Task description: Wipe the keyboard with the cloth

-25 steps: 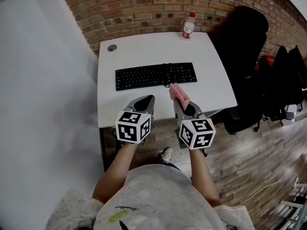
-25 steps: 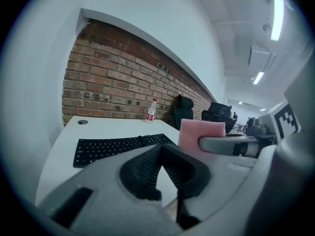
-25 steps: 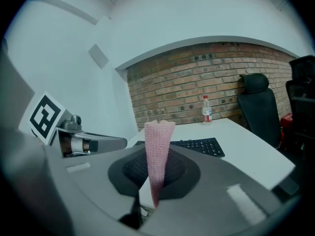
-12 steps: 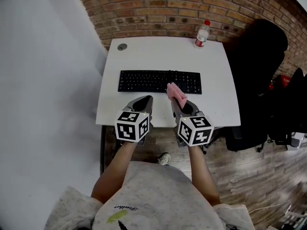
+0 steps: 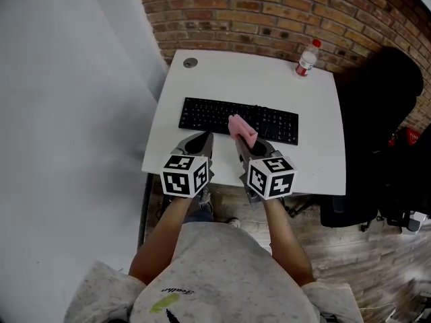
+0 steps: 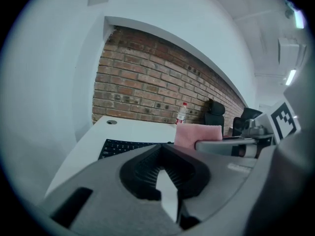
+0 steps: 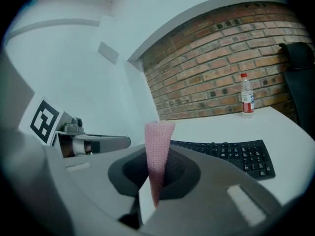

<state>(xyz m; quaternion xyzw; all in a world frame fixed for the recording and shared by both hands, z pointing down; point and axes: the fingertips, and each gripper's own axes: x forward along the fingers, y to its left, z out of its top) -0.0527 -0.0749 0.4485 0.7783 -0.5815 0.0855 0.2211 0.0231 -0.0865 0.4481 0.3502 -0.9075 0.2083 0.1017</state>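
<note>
L claw (image 5: 201, 140) is clenched w/ nothing in it, hanging over the near edge of the white bench (image 5: 269, 79), just short of the black keyboard (image 5: 209, 116). R claw (image 5: 248, 145), beside it, is clamped on the pink cloth (image 5: 241, 130). The cloth sticks up out of the pads, its top over the keyboard's front edge approx. mid-length; can't tell if it touches the keys. Bottle (image 5: 306, 59) w/ red cap stands upright at the far R corner by the brick wall (image 5: 269, 9). Dark chair (image 5: 384, 113) sits R of the bench.
</note>
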